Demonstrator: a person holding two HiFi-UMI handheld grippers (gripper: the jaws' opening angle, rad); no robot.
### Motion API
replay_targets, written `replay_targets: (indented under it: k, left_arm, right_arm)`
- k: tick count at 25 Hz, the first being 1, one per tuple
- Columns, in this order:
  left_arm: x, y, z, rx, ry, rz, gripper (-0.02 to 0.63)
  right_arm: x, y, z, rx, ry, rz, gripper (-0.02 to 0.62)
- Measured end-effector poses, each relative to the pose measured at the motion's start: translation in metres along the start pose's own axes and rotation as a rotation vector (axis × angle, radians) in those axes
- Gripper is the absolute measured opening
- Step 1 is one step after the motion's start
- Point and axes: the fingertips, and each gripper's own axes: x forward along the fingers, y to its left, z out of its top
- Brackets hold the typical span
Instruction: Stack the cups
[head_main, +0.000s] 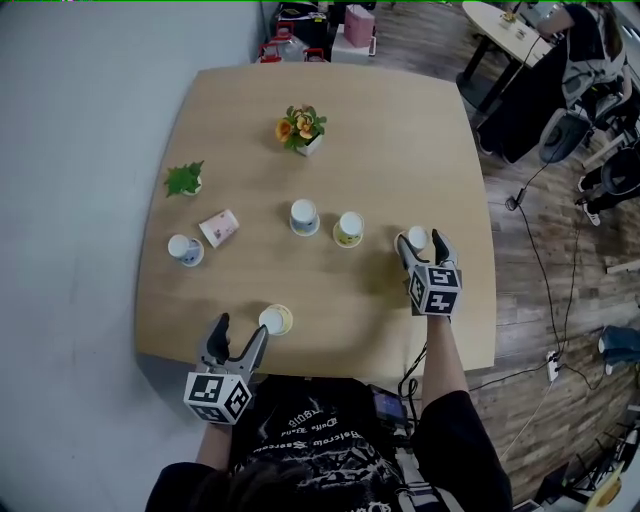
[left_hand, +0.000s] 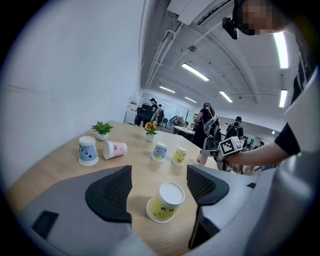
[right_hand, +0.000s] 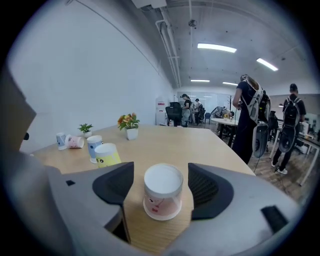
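Pale wood tabletop (head_main: 400, 150) fills the middle of an open office, with a white wall on its left and people at desks farther back. Near the table's right edge the right gripper (head_main: 420, 240) has its jaws spread around an upturned pink-printed cup (right_hand: 162, 192). That cup stands on the wood between the two pads. In the right gripper view a thin gap seems to show on each side, so the pads do not look to be pressing it.

At the near edge the left gripper (head_main: 242, 326) also has its jaws wide apart and grips nothing. An upside-down yellow cup (left_hand: 165, 201) stands just ahead of its jaws, a little toward the right one, touching neither pad.

Farther in, a blue cup (head_main: 304, 216) and a second yellow cup (head_main: 348, 229) stand side by side. To their left a far-left blue cup (head_main: 185, 249) stands beside a pink cup (head_main: 219, 227) lying on its side. A flower pot (head_main: 300, 128) and a small green plant (head_main: 185, 180) sit beyond.
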Motion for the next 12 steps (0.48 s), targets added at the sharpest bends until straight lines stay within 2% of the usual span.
replay_targets:
  k: [3, 5, 12]
  left_arm:
    - [-0.004, 0.004, -0.003, -0.014, 0.000, 0.027, 0.354]
    - [-0.006, 0.008, -0.005, -0.025, 0.000, 0.048, 0.354]
    - [-0.012, 0.015, -0.013, -0.057, -0.001, 0.081, 0.354]
  right_arm:
    - [0.005, -0.004, -0.009, -0.013, 0.030, -0.001, 0.345]
    - [0.006, -0.005, -0.010, -0.015, 0.034, -0.008, 0.259]
    - [0.006, -0.005, -0.007, -0.007, 0.031, -0.002, 0.255]
